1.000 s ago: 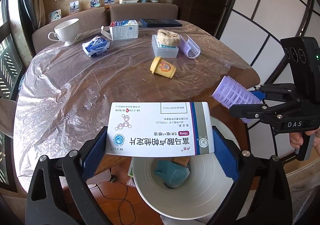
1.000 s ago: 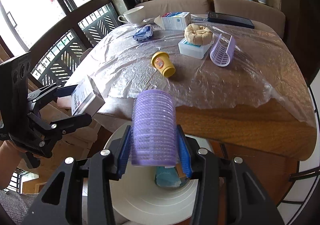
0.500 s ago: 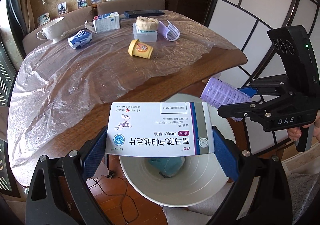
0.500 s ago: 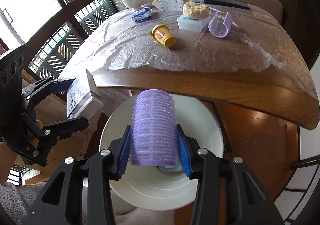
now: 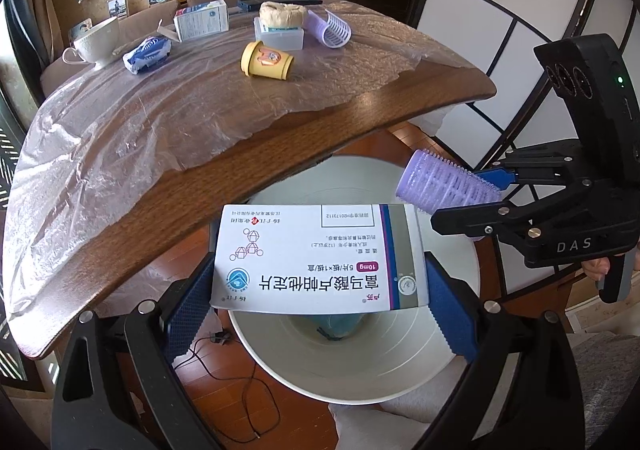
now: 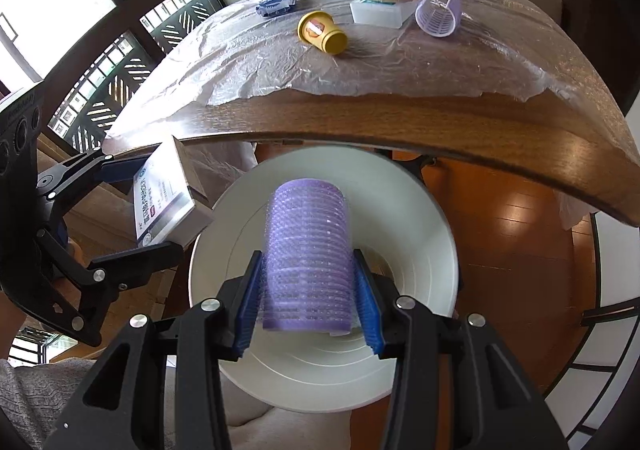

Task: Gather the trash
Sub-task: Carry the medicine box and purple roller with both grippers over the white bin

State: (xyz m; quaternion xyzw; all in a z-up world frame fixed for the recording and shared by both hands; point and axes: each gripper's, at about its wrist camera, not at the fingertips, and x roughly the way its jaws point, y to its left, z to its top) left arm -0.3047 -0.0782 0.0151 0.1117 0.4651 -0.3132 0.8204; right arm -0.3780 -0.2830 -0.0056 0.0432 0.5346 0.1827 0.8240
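Observation:
My left gripper point(image 5: 320, 310) is shut on a white medicine box point(image 5: 318, 256), held flat over the white trash bin point(image 5: 360, 366) below the table edge. My right gripper point(image 6: 308, 302) is shut on a purple hair roller point(image 6: 308, 250), which hangs over the same bin point(image 6: 404, 210). From the left wrist, the roller point(image 5: 444, 184) shows at the right, above the bin's far rim. The box point(image 6: 164, 198) appears at the left in the right wrist view. A teal item point(image 5: 338, 324) lies at the bin's bottom.
The wooden table point(image 5: 280, 138) under a plastic sheet carries a yellow cup point(image 5: 266, 60) on its side, a purple half roller point(image 5: 330, 28), a white cup point(image 5: 98, 40), a blue packet point(image 5: 148, 54) and boxes. A cable point(image 5: 244, 382) lies on the floor.
Both grippers have sunk from table height to below the table edge, over the bin, each still holding its item. The bin looks larger and nearer in both views.

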